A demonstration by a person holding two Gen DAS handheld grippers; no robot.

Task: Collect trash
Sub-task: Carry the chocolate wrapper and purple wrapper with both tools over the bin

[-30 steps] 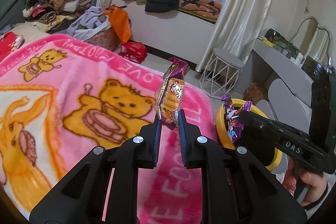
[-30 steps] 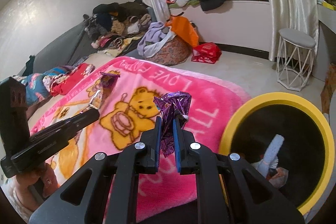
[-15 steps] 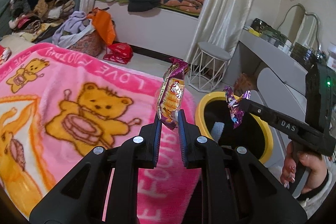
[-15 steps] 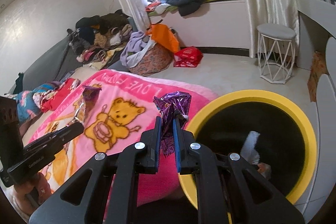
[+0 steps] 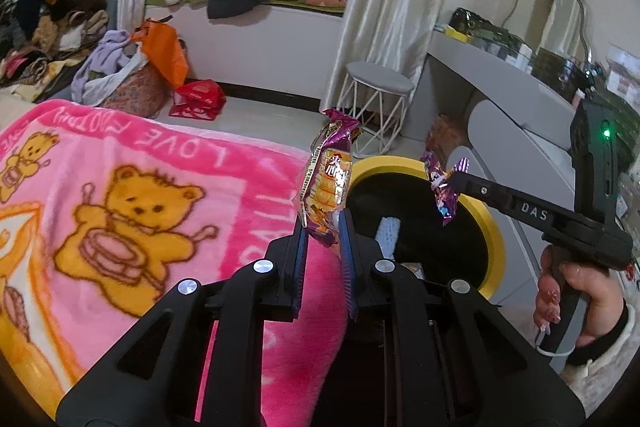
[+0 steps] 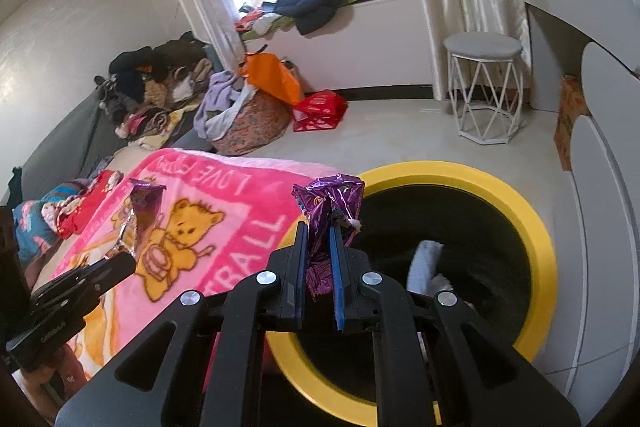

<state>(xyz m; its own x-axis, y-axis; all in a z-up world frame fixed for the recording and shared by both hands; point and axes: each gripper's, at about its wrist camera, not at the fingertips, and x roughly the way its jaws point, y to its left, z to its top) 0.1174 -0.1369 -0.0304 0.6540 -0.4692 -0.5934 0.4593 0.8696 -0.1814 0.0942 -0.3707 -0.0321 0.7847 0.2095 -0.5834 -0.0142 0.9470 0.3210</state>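
Note:
My left gripper (image 5: 323,227) is shut on a purple and orange snack wrapper (image 5: 328,179) and holds it upright over the edge of the pink bear blanket (image 5: 120,211), just left of the yellow-rimmed black trash bin (image 5: 494,227). My right gripper (image 6: 319,231) is shut on a crumpled purple foil wrapper (image 6: 326,203) at the near left rim of the bin (image 6: 536,227). It also shows in the left wrist view (image 5: 450,183), held over the bin's opening. The left gripper shows in the right wrist view (image 6: 120,261) over the blanket. White trash lies inside the bin.
A white wire stool (image 6: 486,83) stands on the floor beyond the bin. A grey vanity desk (image 5: 500,75) is at the right. A laundry basket (image 6: 248,123), a red bag (image 6: 320,109) and piled clothes lie behind the bed.
Both grippers have moved right, from over the blanket toward the bin, each still holding its wrapper. The right gripper now reaches the bin's rim.

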